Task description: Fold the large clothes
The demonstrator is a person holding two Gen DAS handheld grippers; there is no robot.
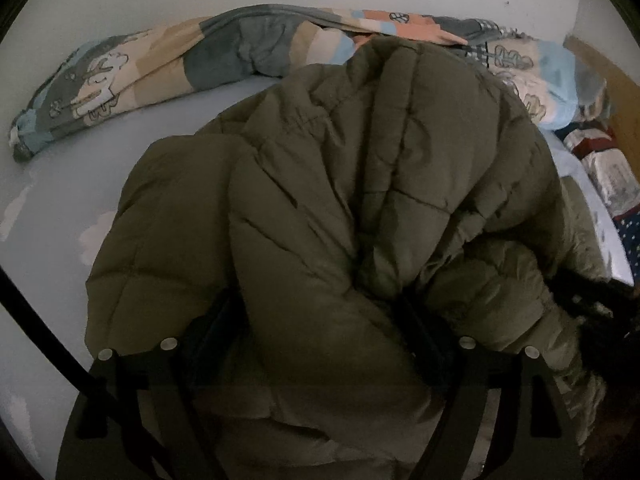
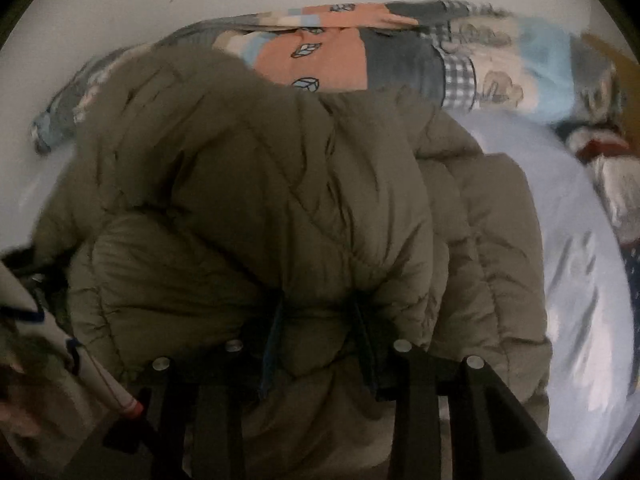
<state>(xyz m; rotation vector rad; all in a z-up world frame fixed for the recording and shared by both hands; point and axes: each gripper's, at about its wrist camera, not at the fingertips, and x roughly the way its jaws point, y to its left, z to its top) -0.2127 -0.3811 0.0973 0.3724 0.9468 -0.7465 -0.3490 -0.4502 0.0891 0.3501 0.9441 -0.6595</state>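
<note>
Folding is underway: left gripper (image 1: 316, 320) and right gripper (image 2: 318, 320) each clamp the olive puffer jacket (image 1: 360, 160); next, carry the bunched fabric toward twelve o'clock across the bed sheet (image 1: 52, 200).

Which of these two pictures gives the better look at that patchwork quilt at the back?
The left wrist view: the patchwork quilt stretches sharply along the wall. In the right wrist view the olive puffer jacket hides its left part, and the picture is blurrier.

Both wrist views close over jacket (image 1: 360, 184), facing quilt (image 2: 360, 60), wall
</note>
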